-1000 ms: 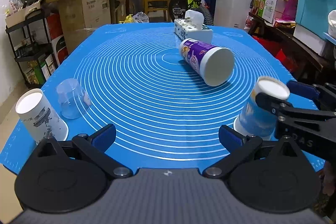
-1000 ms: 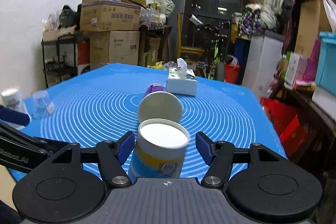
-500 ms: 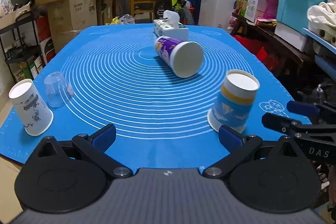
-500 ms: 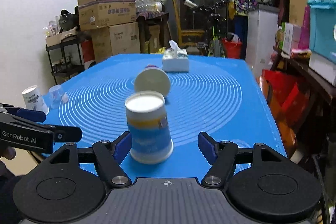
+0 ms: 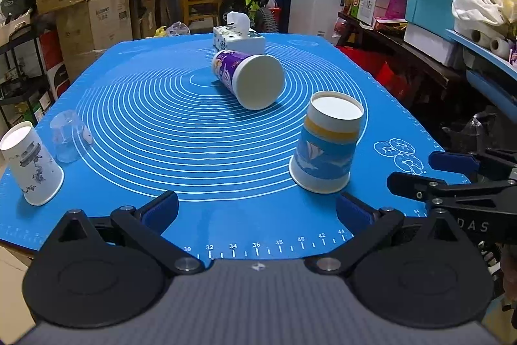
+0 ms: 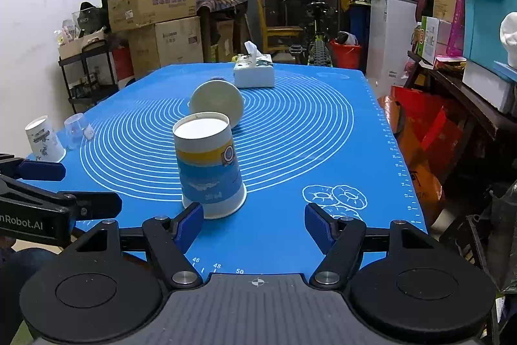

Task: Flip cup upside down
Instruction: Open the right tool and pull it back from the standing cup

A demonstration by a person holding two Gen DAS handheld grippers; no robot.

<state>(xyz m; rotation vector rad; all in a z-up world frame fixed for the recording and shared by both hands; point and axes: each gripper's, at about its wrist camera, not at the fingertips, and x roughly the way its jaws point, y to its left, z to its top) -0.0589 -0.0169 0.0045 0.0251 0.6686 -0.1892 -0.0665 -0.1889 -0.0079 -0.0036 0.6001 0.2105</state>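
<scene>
Four cups on the blue mat (image 5: 181,215). Blue-yellow cup (image 6: 208,165) stands upside down, base up, at 12 o'clock of right gripper (image 6: 253,223), nearer its left finger; fingers wide, holding nothing. Left gripper (image 5: 257,209) also wide, empty. Purple cup (image 5: 247,78) lies on its side; from the right wrist only its white base shows, print hidden. Clear cup (image 5: 66,136) faint, probably inverted, beside white printed cup (image 5: 30,164) at 9 o'clock. Tissue box (image 6: 254,74) behind. Readable: "nRobot.AI", "DAS" cut off; ruler marks 30–44.
</scene>
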